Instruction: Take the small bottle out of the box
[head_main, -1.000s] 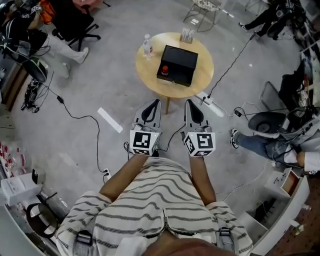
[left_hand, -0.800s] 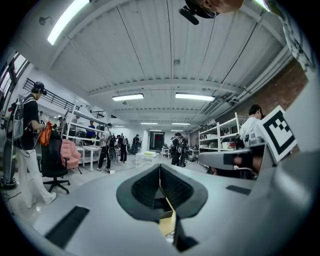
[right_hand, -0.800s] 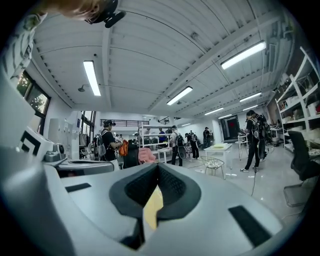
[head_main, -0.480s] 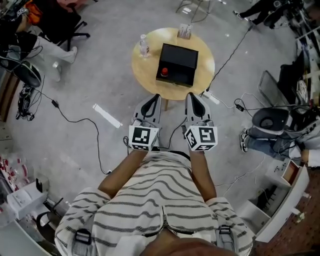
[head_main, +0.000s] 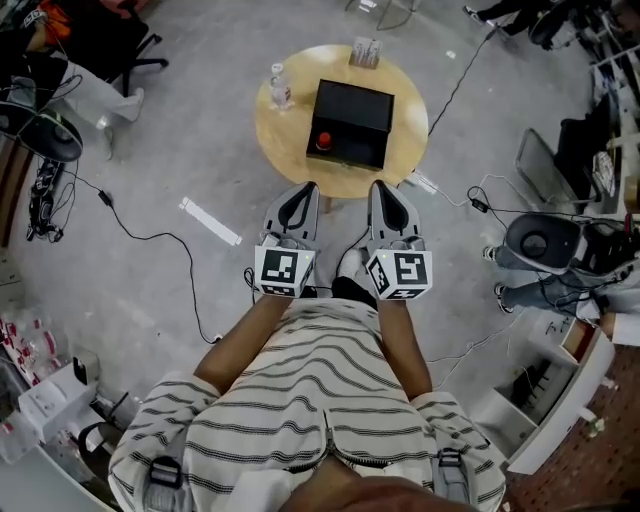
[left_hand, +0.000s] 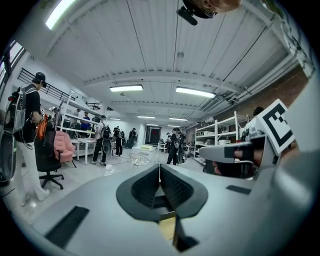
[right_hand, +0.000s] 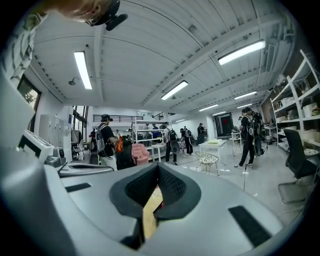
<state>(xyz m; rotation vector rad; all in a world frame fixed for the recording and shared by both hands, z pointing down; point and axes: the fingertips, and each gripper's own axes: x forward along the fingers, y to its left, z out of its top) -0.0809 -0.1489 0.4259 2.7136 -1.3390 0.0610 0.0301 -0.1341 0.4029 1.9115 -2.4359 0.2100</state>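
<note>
A black box (head_main: 350, 118) stands open on the round wooden table (head_main: 288, 135) in the head view. The small bottle (head_main: 322, 142), seen as a red cap, sits in the box's near left corner. My left gripper (head_main: 309, 187) and right gripper (head_main: 377, 185) are side by side at the table's near edge, both shut and empty, short of the box. In the left gripper view the left gripper (left_hand: 159, 168) points level, its tips closed together. In the right gripper view the right gripper (right_hand: 158, 168) is also closed, with a strip of the table's wood showing below its tips.
A clear water bottle (head_main: 279, 88) stands at the table's left, a small holder (head_main: 365, 52) at its far edge. A power strip (head_main: 425, 183) and cables lie on the floor to the right, a white strip (head_main: 210, 221) to the left. An office chair (head_main: 532, 241) stands at right.
The table has drawn closer to me, and both grippers have moved forward to its near edge. Both stay shut.
</note>
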